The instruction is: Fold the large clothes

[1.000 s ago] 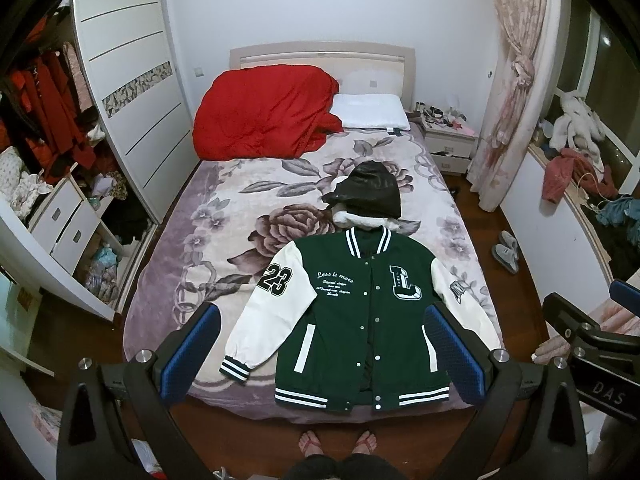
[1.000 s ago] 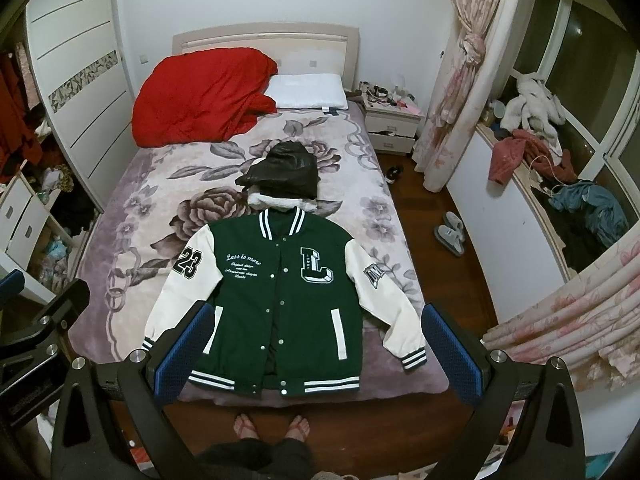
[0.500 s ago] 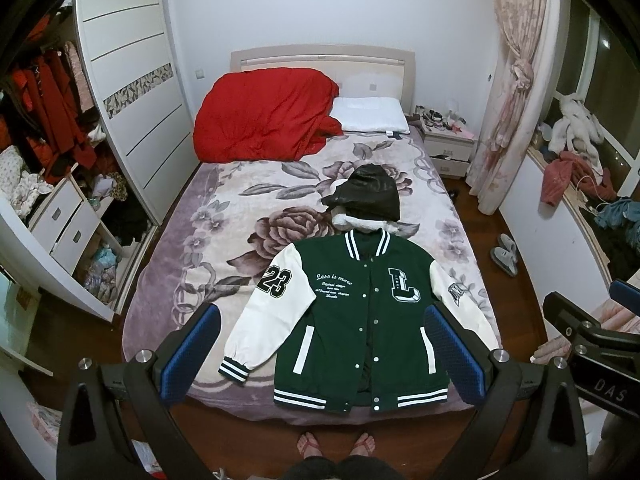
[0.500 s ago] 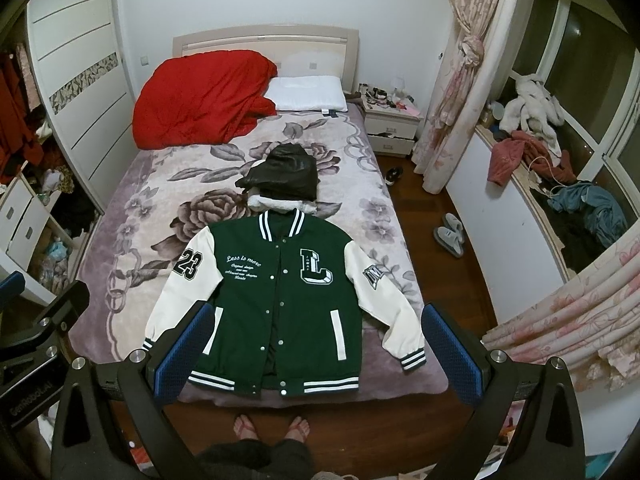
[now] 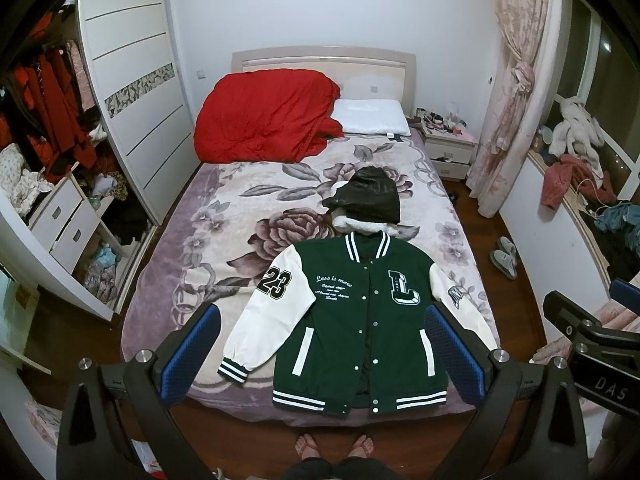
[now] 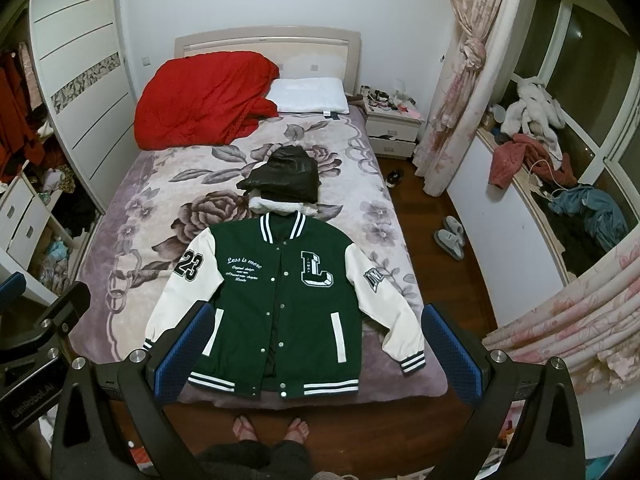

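Observation:
A green varsity jacket (image 5: 360, 320) with white sleeves lies flat, face up and buttoned, at the foot of the bed; it also shows in the right wrist view (image 6: 280, 300). Its sleeves spread down and out. My left gripper (image 5: 322, 352) is open and empty, held high above the jacket. My right gripper (image 6: 316, 352) is open and empty, held high too. A folded black garment (image 5: 366, 198) with a white lining lies just beyond the collar; it also shows in the right wrist view (image 6: 284, 178).
The bed (image 5: 224, 240) has a floral cover, a red quilt (image 5: 264, 116) and a white pillow (image 5: 372, 116) at its head. An open wardrobe (image 5: 60, 160) stands left, a nightstand (image 5: 448, 148) and cluttered sill (image 6: 560, 184) right. Slippers (image 6: 450, 238) lie on the floor.
Both grippers have drifted slightly, so the jacket sits a little lower in both views. Nothing was touched or gripped.

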The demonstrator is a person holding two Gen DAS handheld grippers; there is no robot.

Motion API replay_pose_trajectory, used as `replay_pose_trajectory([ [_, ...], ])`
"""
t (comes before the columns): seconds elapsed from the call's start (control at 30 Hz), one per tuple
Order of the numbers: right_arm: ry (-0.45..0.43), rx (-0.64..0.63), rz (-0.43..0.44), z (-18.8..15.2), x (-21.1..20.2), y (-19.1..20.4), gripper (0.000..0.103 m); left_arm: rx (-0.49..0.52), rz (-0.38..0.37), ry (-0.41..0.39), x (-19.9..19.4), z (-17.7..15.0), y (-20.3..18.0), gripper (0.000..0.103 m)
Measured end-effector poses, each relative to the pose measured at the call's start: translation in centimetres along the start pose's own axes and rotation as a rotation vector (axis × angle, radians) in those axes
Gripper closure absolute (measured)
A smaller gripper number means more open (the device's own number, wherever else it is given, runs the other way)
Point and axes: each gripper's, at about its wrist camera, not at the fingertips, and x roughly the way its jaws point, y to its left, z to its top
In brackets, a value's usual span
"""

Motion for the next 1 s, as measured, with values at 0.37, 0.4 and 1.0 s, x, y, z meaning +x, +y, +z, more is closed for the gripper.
replay_pose_trajectory([
  [0.37, 0.0, 0.002, 0.004, -0.1, -0.1, 0.2, 0.0, 0.0, -0.002, -0.004, -0.1, -0.2, 0.2, 0.0],
  [0.4, 0.0, 0.002, 0.004, -0.1, -0.1, 0.3, 0.0, -0.001, -0.004, -0.003, 0.0, -0.2, 0.2, 0.0],
  [1.0, -0.003, 0.005, 0.004, -0.2, -0.4, 0.4, 0.0, -0.005, 0.001, -0.015, -0.5, 0.5, -0.1, 0.0],
])
